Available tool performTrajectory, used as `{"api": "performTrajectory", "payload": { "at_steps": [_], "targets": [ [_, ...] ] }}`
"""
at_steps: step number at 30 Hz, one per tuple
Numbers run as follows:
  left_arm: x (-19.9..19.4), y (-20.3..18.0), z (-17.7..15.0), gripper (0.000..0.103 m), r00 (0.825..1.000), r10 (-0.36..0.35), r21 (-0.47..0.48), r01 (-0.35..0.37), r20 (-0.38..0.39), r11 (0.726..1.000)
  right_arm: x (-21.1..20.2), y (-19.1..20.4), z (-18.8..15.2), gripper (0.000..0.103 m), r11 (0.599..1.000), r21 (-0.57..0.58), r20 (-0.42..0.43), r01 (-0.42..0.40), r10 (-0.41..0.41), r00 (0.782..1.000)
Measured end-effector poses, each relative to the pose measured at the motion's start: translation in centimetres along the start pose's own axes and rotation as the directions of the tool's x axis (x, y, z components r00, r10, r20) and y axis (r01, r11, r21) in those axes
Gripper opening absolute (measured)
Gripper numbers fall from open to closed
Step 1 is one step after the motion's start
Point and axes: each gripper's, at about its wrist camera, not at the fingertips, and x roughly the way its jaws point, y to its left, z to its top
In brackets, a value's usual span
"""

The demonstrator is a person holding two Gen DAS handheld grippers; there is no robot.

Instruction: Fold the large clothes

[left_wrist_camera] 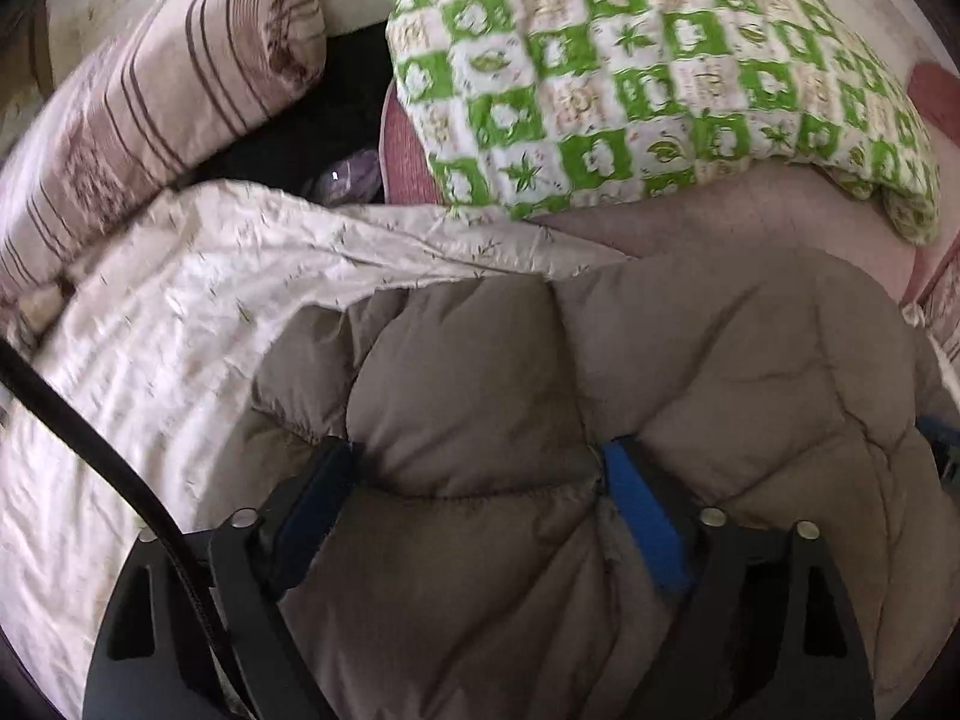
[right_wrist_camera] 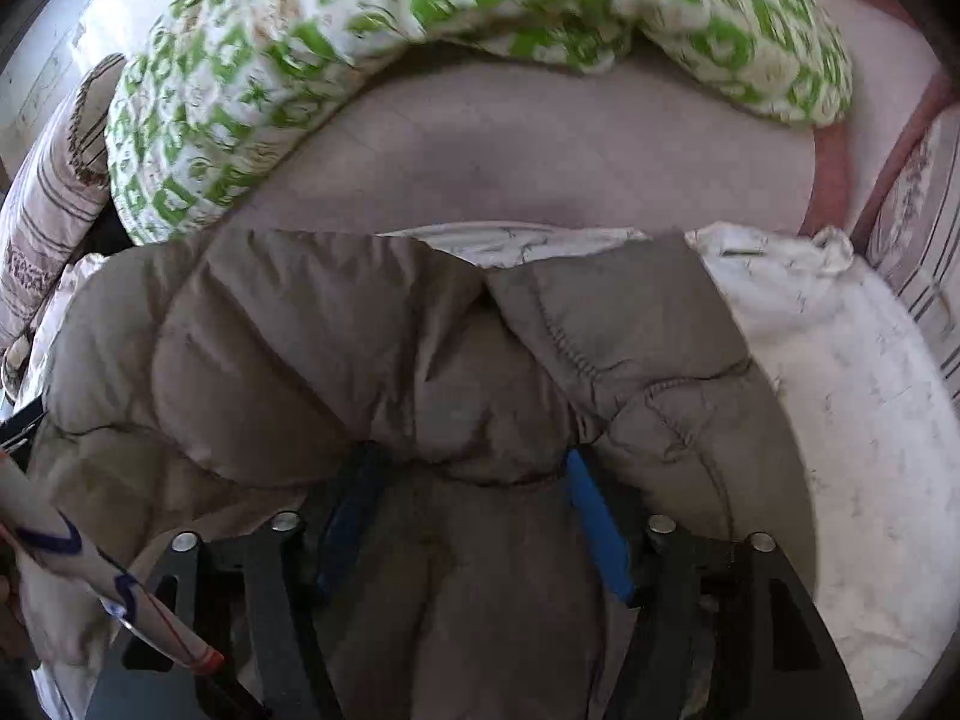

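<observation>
A puffy taupe quilted jacket (left_wrist_camera: 690,360) lies on a cream sheet on a bed. My left gripper (left_wrist_camera: 480,468) has its blue-padded fingers (left_wrist_camera: 642,516) closed on a thick bunch of the jacket fabric, which fills the gap between them. In the right wrist view the same jacket (right_wrist_camera: 288,336) bulges over my right gripper (right_wrist_camera: 474,468), whose blue fingers (right_wrist_camera: 600,534) are likewise clamped on a wad of its fabric. Both grippers hold the near edge of the jacket. The fingertips are partly buried in the padding.
A green-and-white checked pillow (left_wrist_camera: 630,72) lies beyond the jacket, also in the right wrist view (right_wrist_camera: 252,90). A striped beige pillow (left_wrist_camera: 150,102) is at the left. The cream sheet (left_wrist_camera: 150,330) and pinkish mattress (right_wrist_camera: 540,156) surround the jacket. A black cable (left_wrist_camera: 120,480) crosses at left.
</observation>
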Motion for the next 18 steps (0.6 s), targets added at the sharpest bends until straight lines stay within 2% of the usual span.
{"api": "performTrajectory", "payload": {
  "at_steps": [3, 8, 10, 12, 13, 15, 18],
  "targets": [
    [0.9, -0.1, -0.2, 0.093, 1.000, 0.022, -0.010, -0.022, 0.013, 1.000, 0.8, -0.4, -0.2, 0.072, 1.000, 0.002, 0.011, 0.003, -0.003, 1.000],
    [0.1, -0.9, -0.6, 0.093, 0.993, 0.115, 0.018, -0.115, 0.006, 0.993, 0.5, 0.2, -0.2, 0.072, 0.999, 0.000, -0.024, 0.051, -0.051, 0.998],
    [-1.8, -0.5, -1.3, 0.092, 0.995, 0.097, 0.005, -0.097, 0.010, 0.995, -1.4, 0.8, -0.3, 0.071, 0.998, 0.023, 0.004, 0.066, -0.066, 0.998],
    [-5.2, 0.0, -2.9, 0.092, 0.997, 0.058, -0.002, -0.058, 0.052, 0.998, -4.6, 1.2, -1.2, 0.071, 0.999, 0.046, 0.049, 0.000, -0.002, 0.999],
    [-7.0, 0.4, -3.9, 0.092, 0.995, 0.064, -0.003, -0.064, 0.079, 0.998, -6.4, 1.4, -1.9, 0.071, 0.998, 0.049, 0.070, -0.030, 0.026, 0.997],
    [-10.0, 1.1, -6.0, 0.092, 0.992, 0.073, 0.002, -0.074, 0.107, 0.997, -10.1, 1.9, -4.0, 0.071, 0.998, 0.052, 0.112, -0.039, 0.033, 0.993],
    [-14.1, 2.4, -9.8, 0.092, 0.983, 0.100, -0.024, -0.098, 0.152, 0.995, -13.6, 2.4, -7.3, 0.071, 0.994, 0.061, 0.132, -0.090, 0.082, 0.988]
  ]
}}
